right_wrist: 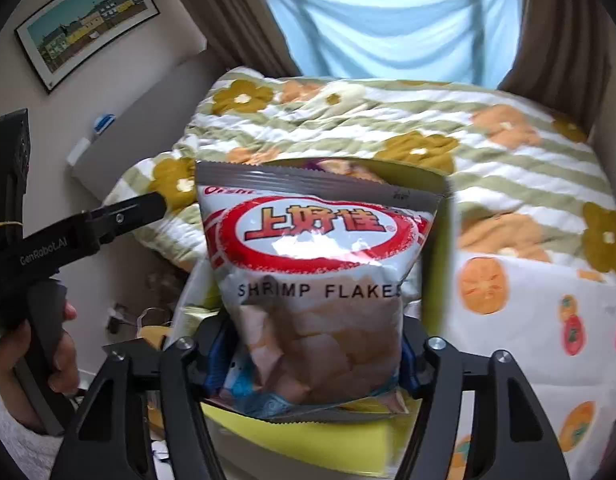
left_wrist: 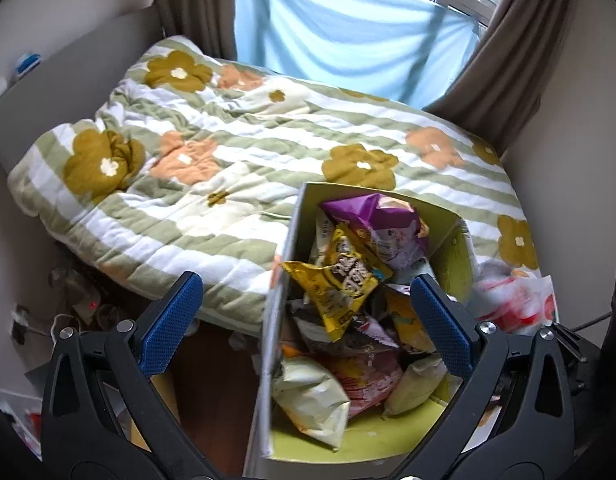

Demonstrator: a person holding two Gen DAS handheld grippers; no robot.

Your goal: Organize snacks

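Note:
A cardboard box (left_wrist: 455,248) with a green lining stands at the bed's near edge, filled with several snack packs: a purple bag (left_wrist: 379,216), a yellow bag (left_wrist: 339,280), a pale green bag (left_wrist: 311,400). My left gripper (left_wrist: 304,284) hangs wide open above the box, its left finger outside the box's left wall, nothing held. In the right wrist view a white and red shrimp flakes bag (right_wrist: 315,280) stands upright between the pads of my right gripper (right_wrist: 311,360), just over the box's rim (right_wrist: 347,436). The blue pads (right_wrist: 216,360) lie against the bag's sides.
A floral striped quilt (left_wrist: 228,152) covers the bed behind the box. A white cloth with orange fruit print (right_wrist: 527,320) lies to the right. Cables and a power strip (left_wrist: 84,304) clutter the floor at left. A hand (right_wrist: 48,352) holds the left gripper's handle.

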